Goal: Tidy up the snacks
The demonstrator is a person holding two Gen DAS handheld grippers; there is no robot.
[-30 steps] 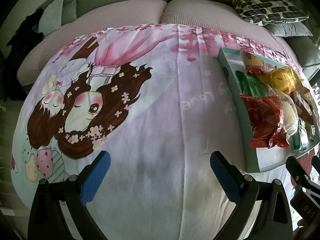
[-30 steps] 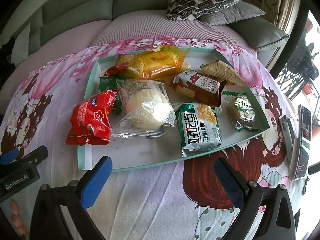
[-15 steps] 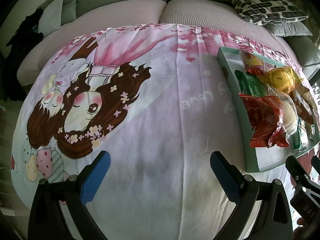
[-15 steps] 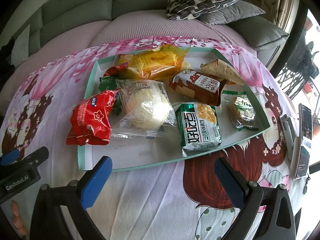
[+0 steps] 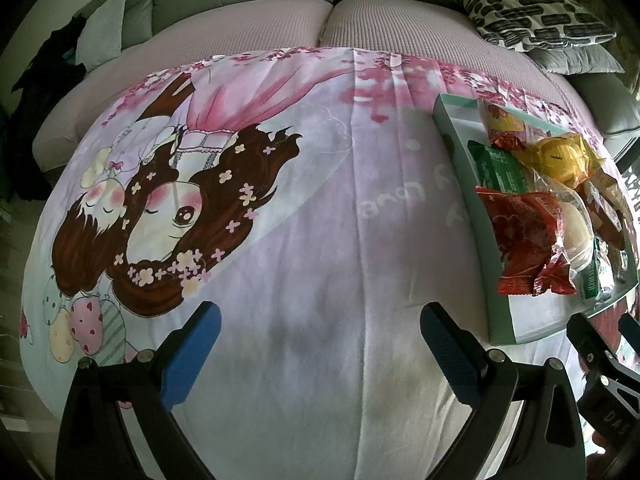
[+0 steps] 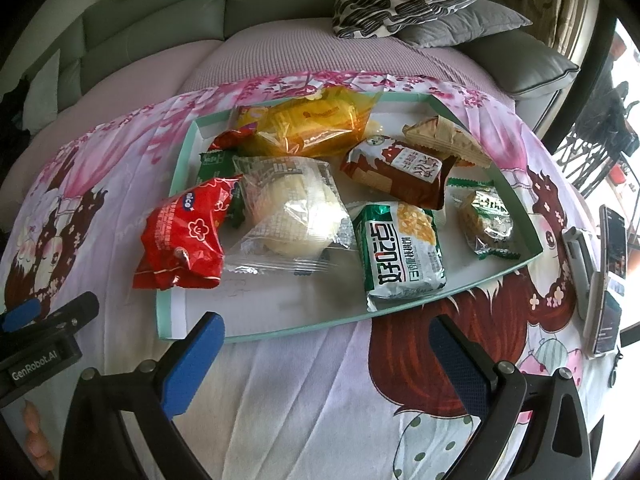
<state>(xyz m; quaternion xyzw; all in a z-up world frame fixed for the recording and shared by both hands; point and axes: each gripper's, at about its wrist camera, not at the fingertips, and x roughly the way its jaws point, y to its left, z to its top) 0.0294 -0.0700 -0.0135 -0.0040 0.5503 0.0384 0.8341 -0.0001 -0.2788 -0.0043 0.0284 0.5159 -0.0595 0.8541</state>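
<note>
Jaws of both the left gripper and right gripper are spread wide, empty; the overhanging red packet could be knocked off the tray.

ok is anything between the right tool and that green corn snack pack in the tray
Only the tray's low near rim. The right tool is open over the blanket just short of it, and the green corn pack lies uncovered just beyond, with nothing on top of it.

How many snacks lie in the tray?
8: red packet left, clear bun packet centre, green-white packet front, brown packet middle, yellow packet back, tan wafer packet back-right, small clear packet right, dark green packet half-buried; others may hide.
</note>
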